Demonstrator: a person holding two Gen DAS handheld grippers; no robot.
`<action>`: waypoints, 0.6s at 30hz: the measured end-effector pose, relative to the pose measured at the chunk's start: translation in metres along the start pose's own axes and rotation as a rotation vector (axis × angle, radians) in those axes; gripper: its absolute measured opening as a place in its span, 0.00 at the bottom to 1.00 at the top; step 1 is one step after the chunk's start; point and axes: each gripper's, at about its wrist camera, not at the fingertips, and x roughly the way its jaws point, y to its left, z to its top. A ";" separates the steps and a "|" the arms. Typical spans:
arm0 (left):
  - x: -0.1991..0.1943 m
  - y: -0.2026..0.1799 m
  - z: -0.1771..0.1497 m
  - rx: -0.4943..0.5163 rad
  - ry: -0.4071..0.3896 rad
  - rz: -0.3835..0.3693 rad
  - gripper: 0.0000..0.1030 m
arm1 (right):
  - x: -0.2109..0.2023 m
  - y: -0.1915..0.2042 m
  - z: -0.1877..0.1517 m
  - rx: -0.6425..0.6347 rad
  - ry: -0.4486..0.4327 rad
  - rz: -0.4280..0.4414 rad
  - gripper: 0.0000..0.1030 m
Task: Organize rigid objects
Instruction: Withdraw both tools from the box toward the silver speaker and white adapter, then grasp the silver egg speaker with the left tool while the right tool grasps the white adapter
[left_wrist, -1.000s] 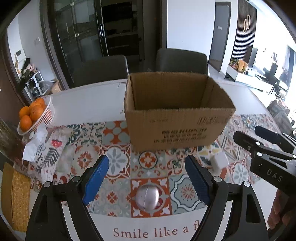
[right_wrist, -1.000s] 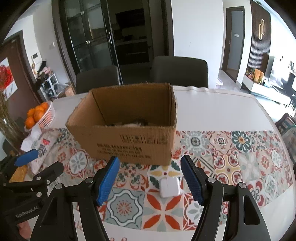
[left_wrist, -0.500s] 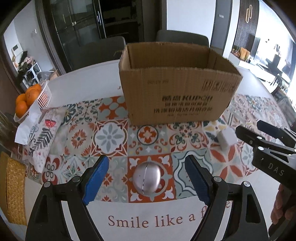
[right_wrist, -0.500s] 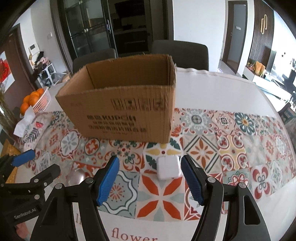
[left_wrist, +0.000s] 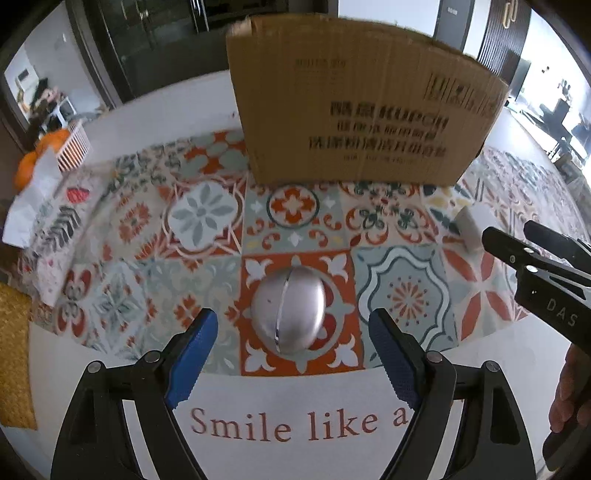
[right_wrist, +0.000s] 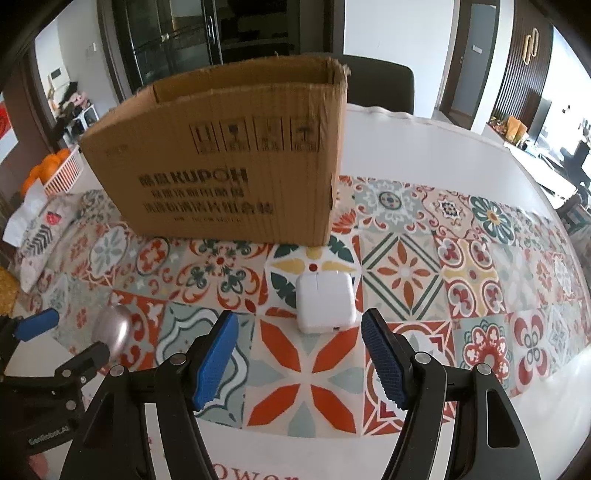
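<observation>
A silver egg-shaped object (left_wrist: 289, 309) lies on the patterned table mat (left_wrist: 110, 236), just ahead of my left gripper (left_wrist: 293, 325), whose blue pads stand open on either side of it without touching. A white square charger (right_wrist: 324, 302) lies on the mat just beyond my right gripper (right_wrist: 297, 328), which is open with nothing between its pads. An open brown cardboard box (right_wrist: 236, 162) stands behind both objects. The right wrist view also shows the silver object (right_wrist: 112, 330) at the left, and the left wrist view shows the charger (left_wrist: 472, 225) at the right.
A white basket of oranges (right_wrist: 55, 171) and a patterned cloth (right_wrist: 40, 236) with white paper sit at the table's left. Dark chairs (right_wrist: 380, 83) stand behind the box. The mat's white front border carries red lettering (left_wrist: 295, 421). A yellow woven mat (left_wrist: 13, 354) lies at the far left.
Both grippers have come down toward the table and tilted further downward. The silver object and the charger now sit closer to the pads, and the box's inside is no longer visible.
</observation>
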 end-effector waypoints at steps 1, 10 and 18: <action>0.004 -0.001 -0.001 -0.002 0.007 0.004 0.81 | 0.002 0.000 -0.001 0.000 0.003 0.000 0.68; 0.023 -0.001 -0.008 -0.006 0.043 0.017 0.81 | 0.025 -0.004 -0.002 -0.009 0.027 -0.037 0.68; 0.038 0.002 -0.005 -0.018 0.064 0.028 0.79 | 0.044 -0.006 0.001 -0.019 0.046 -0.058 0.68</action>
